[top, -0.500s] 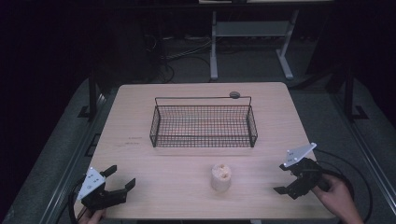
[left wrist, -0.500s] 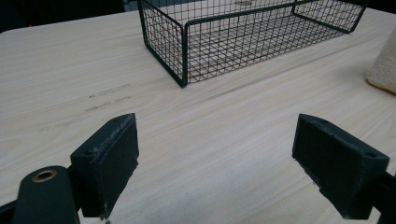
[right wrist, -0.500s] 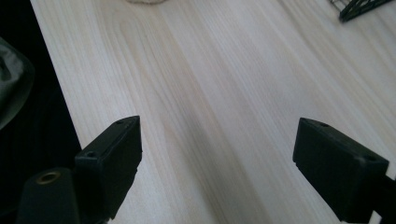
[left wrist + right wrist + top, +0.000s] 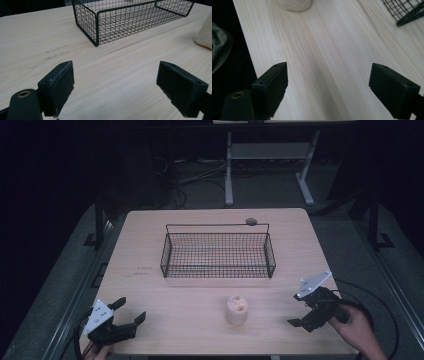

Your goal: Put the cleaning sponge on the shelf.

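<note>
A pale, rough cylinder (image 4: 236,310) stands upright on the wooden table (image 4: 150,245), in front of a black wire basket (image 4: 217,255) that holds nothing. My left gripper (image 4: 131,309) rests at the table's front left corner, open, with nothing between its jaws. My right gripper (image 4: 299,311) hovers at the front right, open, its jaws pointing left toward the cylinder. In the left gripper view, that gripper (image 4: 115,87) faces the basket's corner (image 4: 96,27), and the cylinder (image 4: 205,32) sits at the right edge. In the right gripper view, that gripper (image 4: 328,87) faces the cylinder's base (image 4: 295,5).
A small dark round thing (image 4: 251,221) lies behind the basket near the table's far edge. Faint pen marks (image 4: 142,270) show on the wood left of the basket. A metal stand (image 4: 270,155) rises beyond the table on the dark floor. The table's near edge (image 4: 244,50) runs beside my right gripper.
My right gripper has shifted slightly to the left, toward the cylinder. The left gripper, the cylinder and the basket stay where they were.
</note>
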